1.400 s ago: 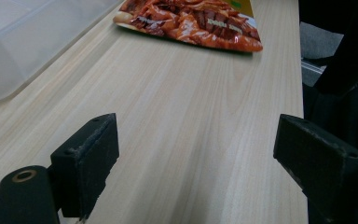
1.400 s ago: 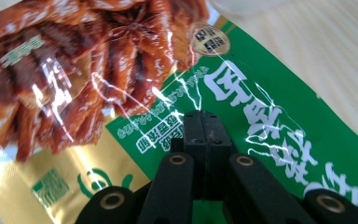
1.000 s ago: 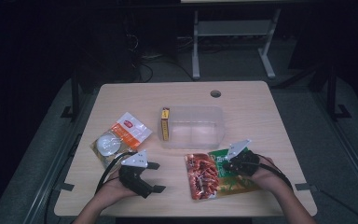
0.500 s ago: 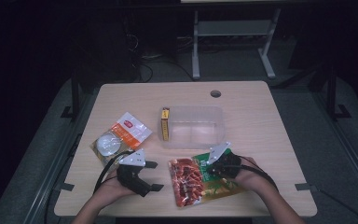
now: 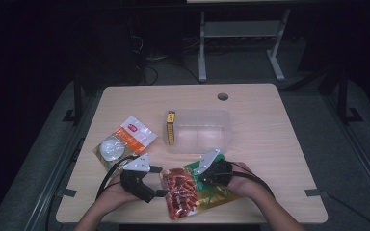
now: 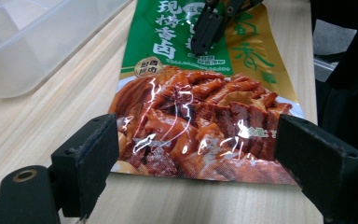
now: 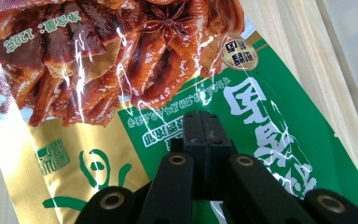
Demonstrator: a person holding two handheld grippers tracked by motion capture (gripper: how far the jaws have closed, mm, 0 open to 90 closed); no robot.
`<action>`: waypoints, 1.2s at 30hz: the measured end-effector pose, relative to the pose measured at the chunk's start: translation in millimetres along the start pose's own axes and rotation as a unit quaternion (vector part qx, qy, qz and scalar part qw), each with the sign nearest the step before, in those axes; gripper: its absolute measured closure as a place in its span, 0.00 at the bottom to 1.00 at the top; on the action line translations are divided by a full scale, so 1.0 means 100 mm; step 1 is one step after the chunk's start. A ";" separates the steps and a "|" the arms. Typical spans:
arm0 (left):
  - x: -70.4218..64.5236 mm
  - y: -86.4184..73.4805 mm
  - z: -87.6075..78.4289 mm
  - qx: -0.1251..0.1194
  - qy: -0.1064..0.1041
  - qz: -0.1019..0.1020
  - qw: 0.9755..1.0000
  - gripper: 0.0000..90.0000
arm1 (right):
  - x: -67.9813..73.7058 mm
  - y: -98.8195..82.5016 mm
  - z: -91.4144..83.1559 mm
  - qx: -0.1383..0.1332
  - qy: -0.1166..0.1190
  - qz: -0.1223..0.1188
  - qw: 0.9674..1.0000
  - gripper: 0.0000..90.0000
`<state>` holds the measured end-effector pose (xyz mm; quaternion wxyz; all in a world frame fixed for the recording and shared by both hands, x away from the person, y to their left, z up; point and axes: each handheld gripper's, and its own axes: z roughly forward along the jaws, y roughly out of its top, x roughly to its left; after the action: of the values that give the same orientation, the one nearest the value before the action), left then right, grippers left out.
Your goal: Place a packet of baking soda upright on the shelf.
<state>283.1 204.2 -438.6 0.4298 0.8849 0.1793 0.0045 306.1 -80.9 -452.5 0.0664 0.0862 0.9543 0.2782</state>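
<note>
The right gripper (image 5: pixel 203 177), its jaws shut and pressed on the green end of the food packet (image 5: pixel 190 190), has dragged that packet across the table (image 5: pixel 270 125) toward nine o'clock. A second ago the packet lay at the near right part of the tabletop, well apart from the left gripper (image 5: pixel 161 185); half a second ago it was already partway across. Now its red end, printed with braised meat, lies just beside the left gripper's open jaws, and in the left gripper view that end sits between them. The person's right hand (image 5: pixel 243 180) has come over toward nine o'clock with it, nearer the table's middle.
</note>
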 end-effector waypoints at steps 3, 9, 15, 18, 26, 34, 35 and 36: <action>0.01 0.01 -0.01 -0.001 0.006 -0.003 1.000 0.15 | -0.02 -0.05 -0.05 -0.020 0.014 0.015 1.000 1.00; 0.04 0.03 0.03 0.010 0.004 -0.002 1.000 0.15 | -0.07 -0.18 -0.24 -0.049 -0.004 0.041 0.998 0.80; 0.07 0.12 0.12 0.016 0.013 -0.001 1.000 0.15 | -0.08 -0.40 -0.38 -0.055 -0.021 0.099 0.993 0.57; 0.10 0.15 0.19 0.025 0.006 0.000 1.000 0.15 | -0.08 -0.50 -0.47 -0.061 -0.031 0.117 0.991 0.51; 0.17 0.27 0.41 0.045 -0.001 0.000 0.999 0.15 | 0.01 -0.70 -0.60 -0.077 -0.045 0.155 0.984 0.44; 0.22 0.30 0.61 0.056 -0.002 -0.003 0.998 0.15 | 0.04 -0.84 -0.74 -0.097 -0.062 0.171 0.979 0.43; 0.21 0.30 0.64 0.061 0.000 0.001 0.998 0.15 | 0.02 -0.84 -0.74 -0.099 -0.065 0.170 0.978 0.43; 0.20 0.29 0.65 0.066 0.000 0.007 0.998 0.15 | 0.01 -0.84 -0.74 -0.098 -0.068 0.168 0.979 0.43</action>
<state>321.8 144.4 -460.5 0.3702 0.9126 0.1736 -0.0042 281.1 -188.9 -436.2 0.0919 0.2572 0.8875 0.3712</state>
